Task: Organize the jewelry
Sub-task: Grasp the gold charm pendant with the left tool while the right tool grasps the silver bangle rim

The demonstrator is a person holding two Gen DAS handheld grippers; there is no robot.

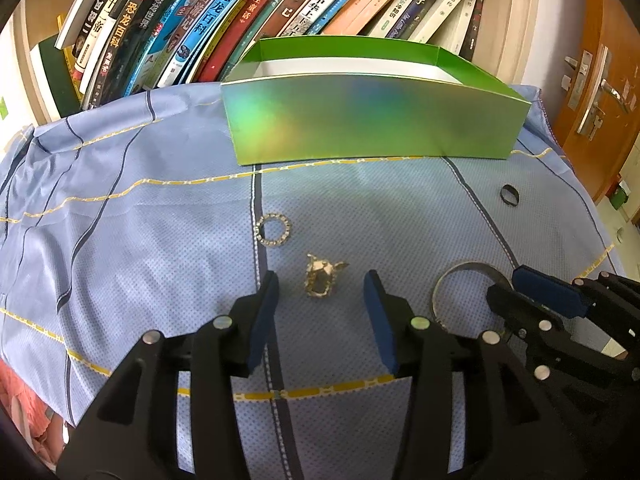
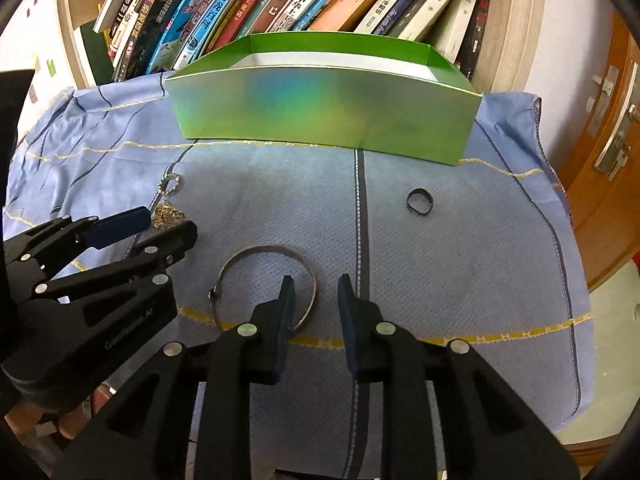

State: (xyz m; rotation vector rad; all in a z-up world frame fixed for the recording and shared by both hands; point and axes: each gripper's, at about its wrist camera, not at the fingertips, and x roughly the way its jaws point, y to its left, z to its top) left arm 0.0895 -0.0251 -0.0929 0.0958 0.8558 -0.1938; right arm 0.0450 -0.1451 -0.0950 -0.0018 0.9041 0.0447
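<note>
Jewelry lies loose on a blue patterned cloth (image 1: pixel 160 240), with an open green box (image 1: pixel 376 120) standing beyond both tongs as the likely destination. The left gripper (image 1: pixel 324 300) has its jaws moderately apart; the gold ornate ring (image 1: pixel 322 280) sits on the cloth between and just ahead of its blue pads (image 1: pixel 264 316), untouched, placed as if for a straddling pinch. A rhinestone ring (image 1: pixel 274 231) lies further ahead and to its left. The right gripper (image 2: pixel 316 300) shows a narrow gap: the rim of the silver bangle (image 2: pixel 264 288) passes between its fingertips, one pad inside the hoop and one outside, apparently so the thin band can be nipped edgewise; the pads do not visibly press it. A dark band ring (image 2: pixel 420 201) rests ahead and to the right of this gripper, well apart from the others.
</note>
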